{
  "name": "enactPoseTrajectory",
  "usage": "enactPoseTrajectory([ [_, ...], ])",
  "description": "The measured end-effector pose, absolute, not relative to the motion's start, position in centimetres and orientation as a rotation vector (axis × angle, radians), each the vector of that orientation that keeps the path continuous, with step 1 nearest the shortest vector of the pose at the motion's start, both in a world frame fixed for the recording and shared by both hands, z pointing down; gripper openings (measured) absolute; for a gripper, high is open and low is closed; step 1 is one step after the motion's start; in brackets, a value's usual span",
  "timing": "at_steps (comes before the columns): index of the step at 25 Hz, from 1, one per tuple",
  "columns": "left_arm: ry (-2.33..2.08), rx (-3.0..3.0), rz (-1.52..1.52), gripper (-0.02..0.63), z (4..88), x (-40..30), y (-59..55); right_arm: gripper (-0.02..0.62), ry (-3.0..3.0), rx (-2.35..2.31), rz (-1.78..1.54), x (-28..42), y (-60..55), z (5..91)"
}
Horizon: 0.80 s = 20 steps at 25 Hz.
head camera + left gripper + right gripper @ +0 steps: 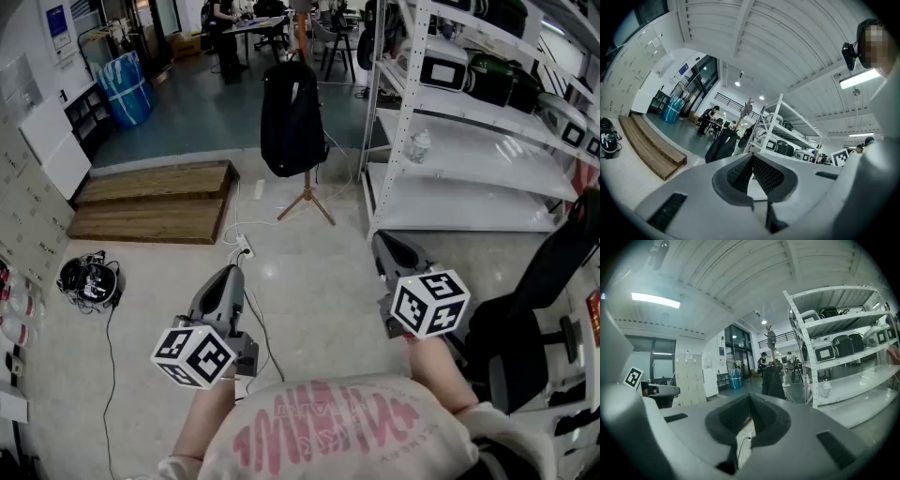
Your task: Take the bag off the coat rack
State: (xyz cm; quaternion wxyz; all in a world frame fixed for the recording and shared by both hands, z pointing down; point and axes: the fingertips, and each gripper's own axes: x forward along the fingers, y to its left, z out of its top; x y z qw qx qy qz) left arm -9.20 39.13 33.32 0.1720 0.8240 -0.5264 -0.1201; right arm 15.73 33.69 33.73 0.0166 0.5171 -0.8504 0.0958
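A black bag [292, 117] hangs on a wooden coat rack [306, 197] with tripod legs, far ahead on the floor in the head view. The same bag [721, 146] shows small in the left gripper view, and the bag [773, 382] stands ahead in the right gripper view. My left gripper [225, 281] is low at the left, shut and empty. My right gripper [387, 248] is at the right, near the shelf's corner, shut with nothing in it. Both are well short of the bag.
A white metal shelf unit [469, 141] with cases stands right of the rack. A wooden platform [155, 202] lies at the left, a cable [248, 309] runs over the floor, and a black headset bundle [89, 279] lies far left. A black chair [525, 328] is near right.
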Motion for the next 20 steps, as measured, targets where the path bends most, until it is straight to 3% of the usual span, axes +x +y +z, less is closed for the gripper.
enactPoseTrajectory([
  [20, -1.507, 2.313, -0.343, 0.003, 34.0, -9.7, 38.5, 0.006, -2.669, 1.614, 0.370, 15.8, 32.5, 34.3],
])
